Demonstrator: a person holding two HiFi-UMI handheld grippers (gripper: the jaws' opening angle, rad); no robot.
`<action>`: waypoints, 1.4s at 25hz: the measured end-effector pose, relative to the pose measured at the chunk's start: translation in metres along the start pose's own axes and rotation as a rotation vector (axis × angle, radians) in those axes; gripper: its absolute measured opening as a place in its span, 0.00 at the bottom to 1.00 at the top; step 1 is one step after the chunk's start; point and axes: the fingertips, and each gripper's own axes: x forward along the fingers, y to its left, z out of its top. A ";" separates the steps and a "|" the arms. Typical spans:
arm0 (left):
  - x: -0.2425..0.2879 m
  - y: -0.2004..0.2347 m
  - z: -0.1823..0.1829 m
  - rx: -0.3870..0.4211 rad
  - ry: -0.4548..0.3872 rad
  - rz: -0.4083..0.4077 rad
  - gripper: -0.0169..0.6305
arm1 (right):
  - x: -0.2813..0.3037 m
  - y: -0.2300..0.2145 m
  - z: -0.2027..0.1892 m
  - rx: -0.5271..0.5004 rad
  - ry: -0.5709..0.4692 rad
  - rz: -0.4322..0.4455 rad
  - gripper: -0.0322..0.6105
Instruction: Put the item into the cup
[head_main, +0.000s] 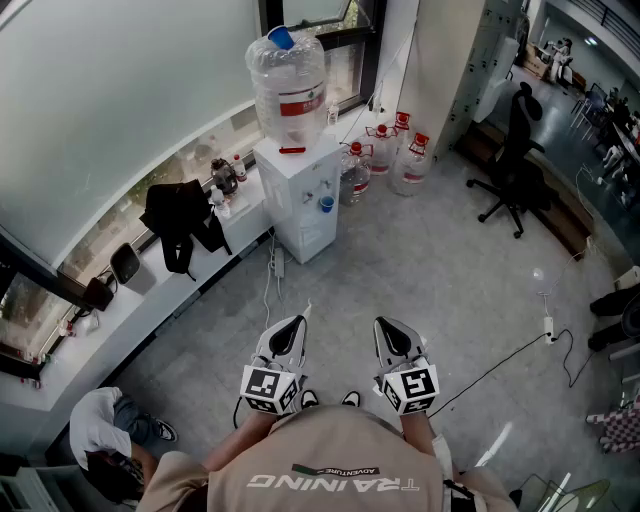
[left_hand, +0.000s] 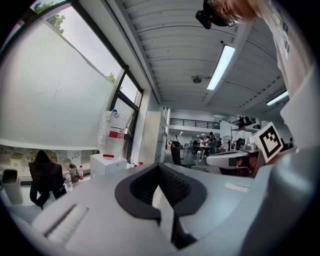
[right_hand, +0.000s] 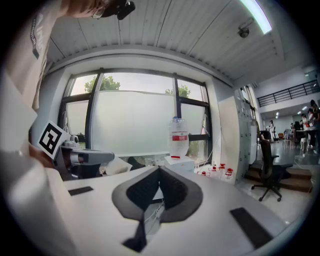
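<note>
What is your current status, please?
Left gripper shut, empty. Right gripper shut, empty. No cup or item clearly in view. Water dispenser ahead, cable on floor before it.

Counts from the head view:
- 2 grippers: left gripper (head_main: 299, 322) and right gripper (head_main: 386, 324), 1 marker cube each.
- 1 water dispenser (head_main: 300, 225), far centre.
- 1 big jug (head_main: 287, 85) on top of it.
- 1 blue cup (head_main: 326, 204) at its front.
- 4 red-capped spare jugs (head_main: 381, 150) on the floor just right of it.
- 1 black office chair (head_main: 512, 165), far right.
- 1 black jacket (head_main: 180, 220) on the left sill.
- 1 seated person (head_main: 105, 435), near left.
</note>
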 end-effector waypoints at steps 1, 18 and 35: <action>0.002 -0.001 -0.001 -0.003 0.001 0.000 0.04 | 0.001 -0.003 0.000 0.005 -0.001 -0.002 0.07; 0.009 0.023 0.001 -0.006 0.020 -0.044 0.04 | 0.028 0.016 -0.007 0.005 0.030 0.015 0.07; 0.072 0.053 -0.038 -0.058 0.118 -0.059 0.04 | 0.082 -0.020 -0.046 -0.034 0.138 0.069 0.07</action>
